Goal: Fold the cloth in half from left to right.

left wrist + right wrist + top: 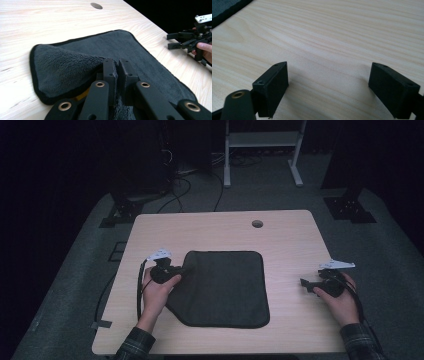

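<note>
A dark grey fleece cloth (225, 287) with a black hem lies flat in the middle of the light wooden table (280, 235). My left gripper (184, 269) sits at the cloth's left edge, shut on a pinched-up fold. In the left gripper view the cloth (140, 52) bulges up and curls over beside the closed gripper (117, 63). My right gripper (305, 282) rests on bare wood to the right of the cloth, apart from it. Its jaws are open and hold nothing (329, 75). A corner of the cloth (224, 7) shows far off.
A round cable hole (257, 223) lies near the table's far edge. Beyond the table stand a white frame (262, 150) and a black stand base (350, 207) on grey floor, with cables trailing. The right gripper (185, 41) appears in the left gripper view.
</note>
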The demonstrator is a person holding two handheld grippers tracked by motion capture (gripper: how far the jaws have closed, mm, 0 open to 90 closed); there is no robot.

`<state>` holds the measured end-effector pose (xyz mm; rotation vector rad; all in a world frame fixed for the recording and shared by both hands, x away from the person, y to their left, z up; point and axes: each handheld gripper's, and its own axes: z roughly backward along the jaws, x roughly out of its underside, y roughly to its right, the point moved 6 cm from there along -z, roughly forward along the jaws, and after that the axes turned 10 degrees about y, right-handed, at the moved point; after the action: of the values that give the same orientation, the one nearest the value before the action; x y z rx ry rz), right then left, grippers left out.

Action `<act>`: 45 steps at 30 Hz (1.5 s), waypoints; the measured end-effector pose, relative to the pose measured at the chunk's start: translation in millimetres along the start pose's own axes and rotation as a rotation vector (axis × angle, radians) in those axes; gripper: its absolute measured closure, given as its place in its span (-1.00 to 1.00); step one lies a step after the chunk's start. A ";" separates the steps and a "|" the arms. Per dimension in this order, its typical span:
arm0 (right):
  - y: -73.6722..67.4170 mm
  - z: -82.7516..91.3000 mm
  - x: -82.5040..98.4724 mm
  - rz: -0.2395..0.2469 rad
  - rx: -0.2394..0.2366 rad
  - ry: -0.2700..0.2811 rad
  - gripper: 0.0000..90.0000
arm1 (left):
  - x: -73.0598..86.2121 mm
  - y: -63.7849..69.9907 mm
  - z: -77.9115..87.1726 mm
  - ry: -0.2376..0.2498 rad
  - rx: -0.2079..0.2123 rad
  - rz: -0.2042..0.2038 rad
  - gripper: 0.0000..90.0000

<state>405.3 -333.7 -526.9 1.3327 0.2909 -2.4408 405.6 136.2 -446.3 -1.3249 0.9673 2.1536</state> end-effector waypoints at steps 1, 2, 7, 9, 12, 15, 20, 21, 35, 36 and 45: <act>0.0 0.0 0.0 0.000 0.000 0.000 -0.67 | -0.6 1.8 -2.7 0.002 0.007 -0.004 0.88; 0.0 0.0 0.0 0.000 0.000 0.000 -0.67 | -0.9 4.1 -5.5 0.001 0.012 0.000 0.88; 0.0 -0.1 0.0 0.000 -0.001 0.000 -0.67 | -3.1 15.9 -19.6 -0.013 0.040 -0.019 0.88; 0.0 -0.1 0.0 0.000 -0.001 0.000 -0.67 | -4.1 19.8 -25.2 -0.019 0.051 -0.027 0.88; 0.0 -0.1 0.0 0.000 -0.001 0.000 -0.67 | -4.8 25.1 -34.3 -0.023 0.065 -0.032 0.88; 0.0 -0.1 -0.1 0.000 -0.001 0.000 -0.67 | -3.6 31.3 -44.9 -0.040 0.080 -0.041 0.88; 0.1 -0.2 -0.1 0.001 -0.002 0.001 -0.67 | -3.1 41.4 -60.6 -0.064 0.110 -0.055 0.88; 0.0 -0.1 -0.1 0.000 -0.002 0.000 -0.67 | -3.0 43.3 -63.8 -0.064 0.114 -0.055 0.88; 0.1 -0.1 -0.1 0.001 -0.002 0.000 -0.67 | 7.4 69.4 -106.6 -0.138 0.174 -0.072 0.88; 0.1 -0.1 -0.1 0.001 -0.002 0.000 -0.67 | 7.4 71.2 -109.5 -0.139 0.176 -0.069 0.88; 0.0 -0.1 -0.1 0.000 -0.002 0.000 -0.67 | 11.0 85.0 -138.1 -0.172 0.202 -0.071 0.88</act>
<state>405.4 -333.7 -526.9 1.3313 0.2928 -2.4398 425.6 -23.4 -468.9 -1.0453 1.0209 2.0188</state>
